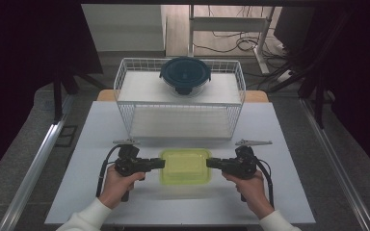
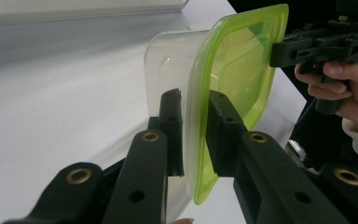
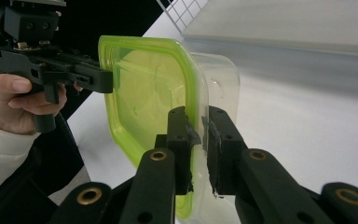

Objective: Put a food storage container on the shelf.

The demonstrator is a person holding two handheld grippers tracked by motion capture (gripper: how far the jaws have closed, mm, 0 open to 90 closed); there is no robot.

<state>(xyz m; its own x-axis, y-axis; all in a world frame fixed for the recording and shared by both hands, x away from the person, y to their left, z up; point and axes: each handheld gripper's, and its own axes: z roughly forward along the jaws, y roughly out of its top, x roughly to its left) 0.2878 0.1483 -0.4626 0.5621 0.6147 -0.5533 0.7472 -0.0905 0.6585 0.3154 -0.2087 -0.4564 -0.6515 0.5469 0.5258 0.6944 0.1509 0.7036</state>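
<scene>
While both grippers were clamped on opposite short edges of the box [image 1: 185,166], the step in hand was judged to be a two-handed carry of that box, probably toward the wire basket [image 1: 125,79] at the far end of the table [image 1: 101,125]. In the high view the box, a clear tub closed by a green lid [image 2: 242,60], was seen on the near half of the table, between the two hands and just in front of the basket; whether it rested on the table or was held just above it could not be told. The left gripper [image 1: 160,163] was shown with its jaws drawn together on the left rim of the lid, and in the left gripper view one pad was seen on either side of the green edge. The right gripper [image 1: 210,163] was likewise shut on the right rim, its jaws pinching lid and tub wall in the right gripper view. Each gripper was also seen, farther off, in the other's view, held in a hand [image 3: 21,100] with a white sleeve. A round bowl with a dark lid [image 1: 185,74] was seen standing on the upper shelf of the basket, while the lower shelf was seen bare. For the next move, an even lift by both hands was judged necessary, with the box kept level and the grip unchanged, since a thin rim held at two small points could slip or the lid could peel off.
</scene>
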